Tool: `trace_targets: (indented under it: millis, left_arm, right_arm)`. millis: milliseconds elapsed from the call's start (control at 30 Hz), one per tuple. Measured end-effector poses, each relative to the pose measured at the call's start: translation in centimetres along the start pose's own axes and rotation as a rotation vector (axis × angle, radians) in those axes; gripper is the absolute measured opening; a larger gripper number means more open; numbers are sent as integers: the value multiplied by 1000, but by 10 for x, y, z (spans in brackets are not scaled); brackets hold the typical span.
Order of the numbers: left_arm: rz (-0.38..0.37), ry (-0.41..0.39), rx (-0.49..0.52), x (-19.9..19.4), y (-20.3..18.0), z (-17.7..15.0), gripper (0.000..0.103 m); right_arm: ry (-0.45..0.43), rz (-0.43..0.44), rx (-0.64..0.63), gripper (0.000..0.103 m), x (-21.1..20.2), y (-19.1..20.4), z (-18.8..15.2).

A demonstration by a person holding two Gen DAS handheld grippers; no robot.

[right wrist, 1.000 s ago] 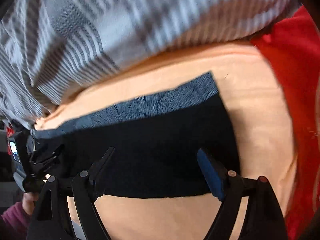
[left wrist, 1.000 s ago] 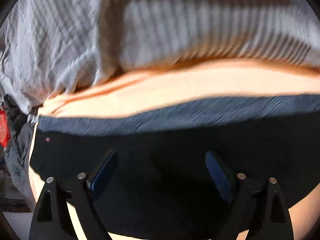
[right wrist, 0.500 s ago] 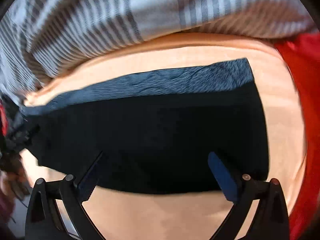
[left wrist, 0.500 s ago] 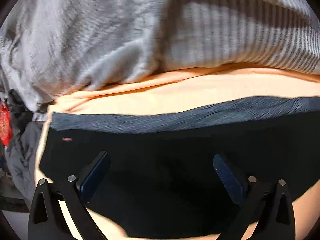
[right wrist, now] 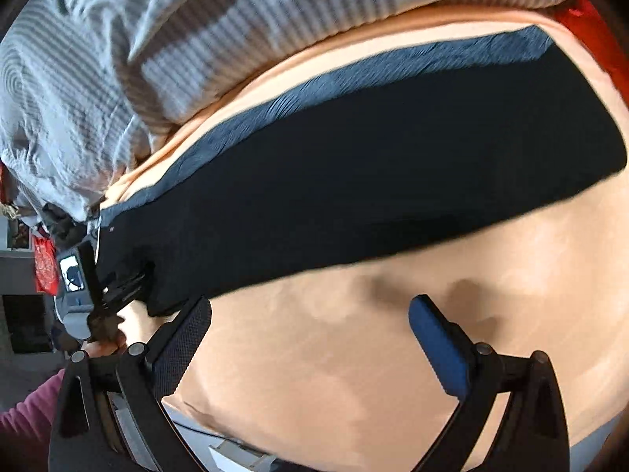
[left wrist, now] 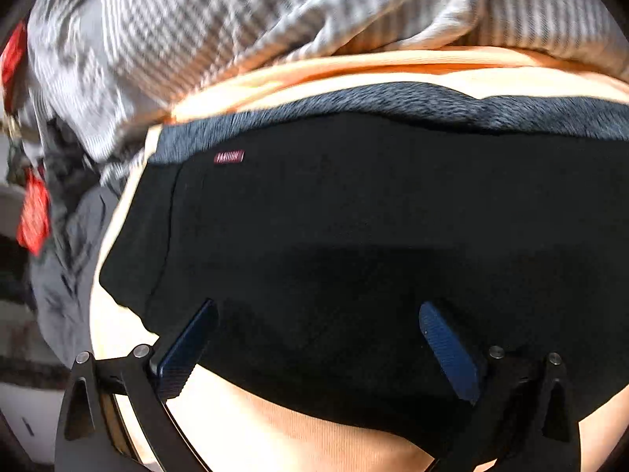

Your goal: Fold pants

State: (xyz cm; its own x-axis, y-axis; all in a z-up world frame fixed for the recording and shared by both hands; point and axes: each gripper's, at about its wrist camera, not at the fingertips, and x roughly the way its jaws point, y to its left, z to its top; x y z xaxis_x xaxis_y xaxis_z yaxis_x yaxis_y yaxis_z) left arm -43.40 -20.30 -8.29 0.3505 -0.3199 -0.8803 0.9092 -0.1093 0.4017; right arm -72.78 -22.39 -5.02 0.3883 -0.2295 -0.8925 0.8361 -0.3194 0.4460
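While the black pants (left wrist: 354, 236) lie flat on the orange bed sheet (right wrist: 354, 354), long axis left to right, the left hand-held gripper (left wrist: 314, 338) hovers spread over their end, apparently not touching; the right hand-held gripper (right wrist: 310, 334), also spread, hangs just short of their near edge.

The pants (left wrist: 354, 236) are black, with a grey-blue heathered band along the far edge and a small dark red label with pale letters; the sheet (left wrist: 322, 436) under them is pale orange; the blanket (left wrist: 196, 31) behind has grey and white stripes; the left claw (left wrist: 314, 338) is black with dark blue pads (left wrist: 448, 350); the right claw (right wrist: 310, 334) is black too, one pad blue; a red cloth (right wrist: 589, 27) lies at the right.
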Motion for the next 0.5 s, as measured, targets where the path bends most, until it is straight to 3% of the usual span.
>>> trace_targets:
  millis: [133, 233, 300, 367, 467, 500]
  left_arm:
    - [-47, 12, -41, 1, 4, 0, 103]
    - [-74, 67, -52, 13, 23, 13, 103]
    - [-42, 23, -55, -1, 27, 18, 103]
    - [-40, -60, -48, -14, 37, 26, 103]
    - [-20, -91, -6, -10, 46, 35, 103]
    - [0, -85, 15, -3, 48, 36, 103]
  right_arm:
    - [25, 35, -10, 102, 6, 26, -15]
    - [52, 143, -79, 101, 23, 68, -22]
    - [76, 226, -144, 98, 42, 101, -32]
    - [106, 289, -192, 87, 68, 131, -42]
    - [175, 345, -194, 63, 116, 161, -56]
    - [184, 355, -189, 61, 128, 168, -59]
